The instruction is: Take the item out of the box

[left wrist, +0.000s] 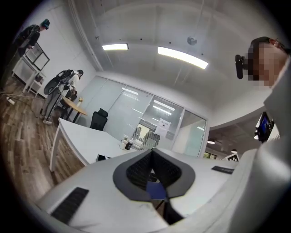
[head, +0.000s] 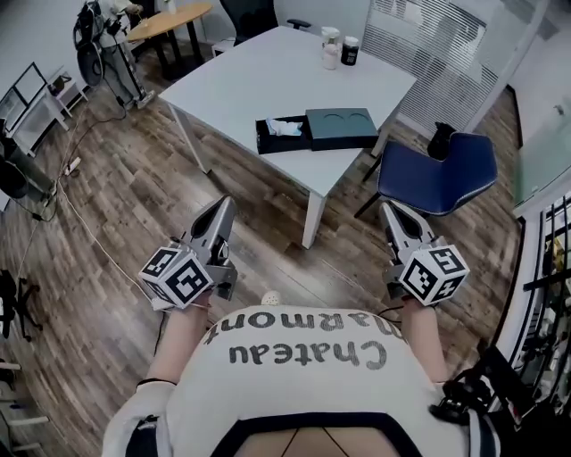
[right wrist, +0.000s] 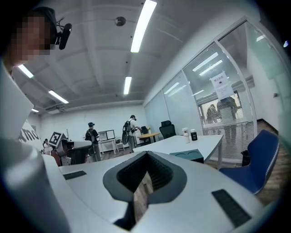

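Note:
A dark open box (head: 268, 138) lies near the front edge of the white table (head: 241, 76), with a white item (head: 284, 128) inside it. Its dark lid (head: 342, 128) rests beside it on the right. Both grippers hang low over the wooden floor, well short of the table. My left gripper (head: 223, 205) points toward the table with its jaws together and nothing in them. My right gripper (head: 391, 211) is likewise shut and empty. The left gripper view shows the left gripper (left wrist: 152, 152) and the box's edge (left wrist: 101, 158). The right gripper view shows the right gripper (right wrist: 146, 154) and the lid (right wrist: 188, 155).
A blue chair (head: 437, 174) stands right of the table. A spray bottle (head: 331, 49) and a dark jar (head: 350, 50) sit at the table's far edge. Farther back are a round wooden table (head: 169, 20) and a black office chair (head: 250, 16). Cables run along the floor at left.

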Motion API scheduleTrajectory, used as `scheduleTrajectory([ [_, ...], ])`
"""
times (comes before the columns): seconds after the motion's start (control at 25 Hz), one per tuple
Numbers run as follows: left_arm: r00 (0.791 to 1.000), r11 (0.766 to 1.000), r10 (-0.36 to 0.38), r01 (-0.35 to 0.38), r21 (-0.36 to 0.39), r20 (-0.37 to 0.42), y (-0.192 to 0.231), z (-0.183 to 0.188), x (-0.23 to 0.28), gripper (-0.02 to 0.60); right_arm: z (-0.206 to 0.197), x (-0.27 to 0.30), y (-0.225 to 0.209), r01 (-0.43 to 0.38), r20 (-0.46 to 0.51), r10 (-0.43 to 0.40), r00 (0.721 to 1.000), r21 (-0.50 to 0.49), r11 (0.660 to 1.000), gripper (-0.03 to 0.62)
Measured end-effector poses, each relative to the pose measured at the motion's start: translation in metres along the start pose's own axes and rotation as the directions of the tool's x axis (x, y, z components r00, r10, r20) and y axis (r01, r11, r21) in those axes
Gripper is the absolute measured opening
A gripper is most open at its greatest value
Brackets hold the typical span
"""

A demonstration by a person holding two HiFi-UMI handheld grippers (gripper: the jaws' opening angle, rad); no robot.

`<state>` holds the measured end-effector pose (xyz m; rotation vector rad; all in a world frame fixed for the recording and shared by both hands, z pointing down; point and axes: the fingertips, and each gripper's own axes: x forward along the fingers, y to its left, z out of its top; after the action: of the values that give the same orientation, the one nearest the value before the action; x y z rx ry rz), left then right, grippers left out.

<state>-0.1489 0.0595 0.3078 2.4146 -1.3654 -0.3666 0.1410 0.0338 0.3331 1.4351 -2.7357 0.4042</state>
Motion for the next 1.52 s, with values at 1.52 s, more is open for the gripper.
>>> scheduleTrajectory([
  [1.52,0.999,0.999,-0.039,0.038,-0.035,-0.033,0.174,0.056,0.061,-0.002,0.004,0.191,0.027,0.035,-0.083,-0.038,0.996,-0.033,0.999,0.000],
])
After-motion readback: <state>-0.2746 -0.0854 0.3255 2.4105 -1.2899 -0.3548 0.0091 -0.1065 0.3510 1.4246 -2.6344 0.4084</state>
